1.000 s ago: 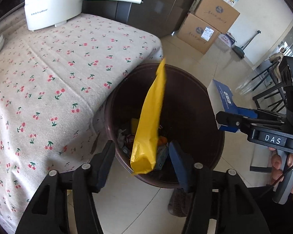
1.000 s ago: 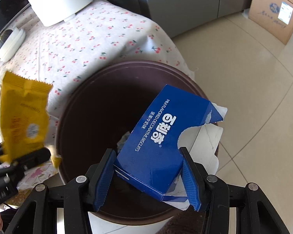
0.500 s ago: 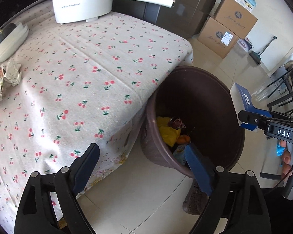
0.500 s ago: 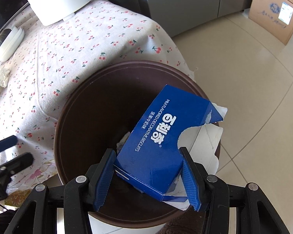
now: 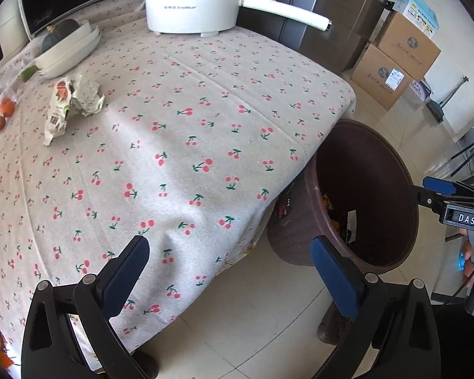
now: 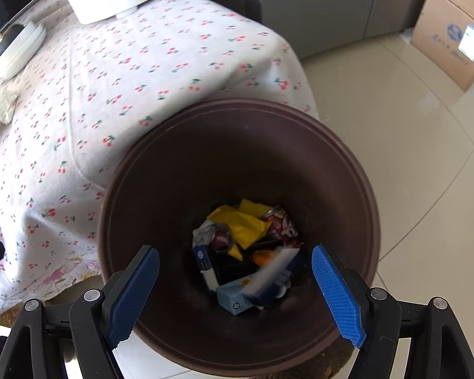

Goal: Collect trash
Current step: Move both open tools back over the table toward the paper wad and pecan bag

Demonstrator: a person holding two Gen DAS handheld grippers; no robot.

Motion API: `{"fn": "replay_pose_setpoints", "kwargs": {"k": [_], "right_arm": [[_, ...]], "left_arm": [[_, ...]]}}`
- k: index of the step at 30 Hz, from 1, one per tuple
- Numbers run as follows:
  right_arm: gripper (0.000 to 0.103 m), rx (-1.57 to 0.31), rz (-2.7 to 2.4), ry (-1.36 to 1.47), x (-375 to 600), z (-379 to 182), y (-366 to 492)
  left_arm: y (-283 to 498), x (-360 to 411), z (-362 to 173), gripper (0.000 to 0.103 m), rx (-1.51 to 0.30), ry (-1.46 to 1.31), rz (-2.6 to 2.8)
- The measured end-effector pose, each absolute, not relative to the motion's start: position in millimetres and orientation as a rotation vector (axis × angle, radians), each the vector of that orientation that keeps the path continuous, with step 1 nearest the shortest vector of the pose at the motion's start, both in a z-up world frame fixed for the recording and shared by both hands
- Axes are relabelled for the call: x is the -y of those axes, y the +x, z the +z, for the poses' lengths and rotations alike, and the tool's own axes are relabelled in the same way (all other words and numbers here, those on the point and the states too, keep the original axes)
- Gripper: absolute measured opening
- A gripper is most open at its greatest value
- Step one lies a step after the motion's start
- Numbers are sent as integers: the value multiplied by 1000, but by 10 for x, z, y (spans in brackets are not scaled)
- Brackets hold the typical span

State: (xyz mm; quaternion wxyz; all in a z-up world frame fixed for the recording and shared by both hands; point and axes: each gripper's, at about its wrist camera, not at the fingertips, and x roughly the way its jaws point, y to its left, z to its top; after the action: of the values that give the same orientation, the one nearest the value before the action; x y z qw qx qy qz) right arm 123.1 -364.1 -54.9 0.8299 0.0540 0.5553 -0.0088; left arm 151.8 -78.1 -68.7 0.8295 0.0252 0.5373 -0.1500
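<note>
Both pieces of rubbish have left the jaws since the earlier frames: the yellow foil snack bag (image 6: 243, 224) and the torn blue cardboard biscuit box (image 6: 268, 274) now lie at the bottom of the round dark-brown plastic bin (image 6: 357, 189), low in the right wrist view. The cherry-print tablecloth on the table (image 5: 173, 132) fills the left and centre of the left wrist view, where the bin was a second ago. The left gripper (image 5: 230, 271) has just been opening and stands wide with nothing between its pads, over the table's hanging edge. The right gripper (image 6: 237, 287) has just been opening too, empty, above the bin's mouth.

One crumpled paper wrapper (image 5: 74, 101) waits at the upper left of the left wrist view, just beside two small orange fruits (image 5: 3, 113) and stacked white dishes (image 5: 69, 50). A careless reach could snag loose cloth and drag everything, or pinch a fruit instead. Light, crushed paper may also slip from the pads.
</note>
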Motion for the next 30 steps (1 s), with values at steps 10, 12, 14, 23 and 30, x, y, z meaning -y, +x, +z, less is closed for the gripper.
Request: {"fn": "replay_pose_setpoints", "kwargs": {"k": [10,12,14,23,30], "right_arm": [[85,-1169,30,66,3253,-475,1333],[85,-1168,38,58,3154,-470,1370],[85,-1168,49,51,3046,-459,1407],[85,-1153,104,13,2481,-399,1626],[86,-1151,172,2,1903,-417,1850]], "left_arm": [[1490,179,-658,103,-1151,-15,-222],[1489,47,-668,103,-1165,-38,-216],[1487,-108,-680,103,-1181,-69,-204],[1596,-878,-651,103,-1161,-149,-52],[1879,-1200,-689,103,-1153,-196,-40]]}}
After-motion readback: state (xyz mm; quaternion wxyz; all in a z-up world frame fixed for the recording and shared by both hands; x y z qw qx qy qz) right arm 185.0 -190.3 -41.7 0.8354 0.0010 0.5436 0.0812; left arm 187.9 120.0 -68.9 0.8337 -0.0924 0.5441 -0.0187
